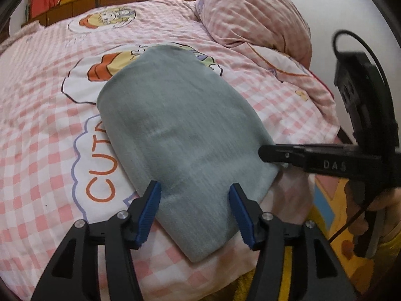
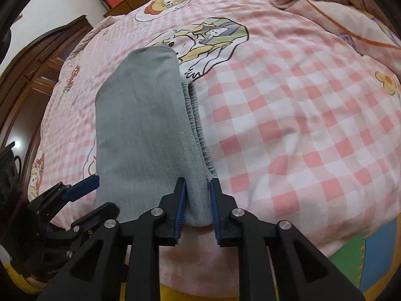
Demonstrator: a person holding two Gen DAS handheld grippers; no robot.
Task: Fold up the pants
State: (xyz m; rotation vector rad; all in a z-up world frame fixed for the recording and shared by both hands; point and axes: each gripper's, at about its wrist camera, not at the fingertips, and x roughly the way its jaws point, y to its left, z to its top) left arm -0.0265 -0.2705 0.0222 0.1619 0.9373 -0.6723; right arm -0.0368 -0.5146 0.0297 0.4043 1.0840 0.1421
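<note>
The grey-green pants (image 1: 175, 125) lie folded into a thick oblong bundle on the pink checked bedspread (image 1: 37, 150). My left gripper (image 1: 195, 200) is open, its blue pads either side of the bundle's near end, just above it. My right gripper (image 2: 198, 200) is partly closed around the bundle's near corner (image 2: 198, 205) by the elastic waistband edge (image 2: 198, 125); the cloth sits between the pads. The pants also show in the right wrist view (image 2: 142, 125). The right gripper appears in the left wrist view (image 1: 270, 154) at the bundle's right edge, and the left gripper in the right wrist view (image 2: 82, 185).
A pink checked pillow (image 1: 255, 12) and bunched quilt lie at the far right of the bed. A wooden headboard (image 1: 112, 0) with dark clothing on it runs along the back. A wooden cabinet (image 2: 37, 75) stands to the left. The bed's front edge is near.
</note>
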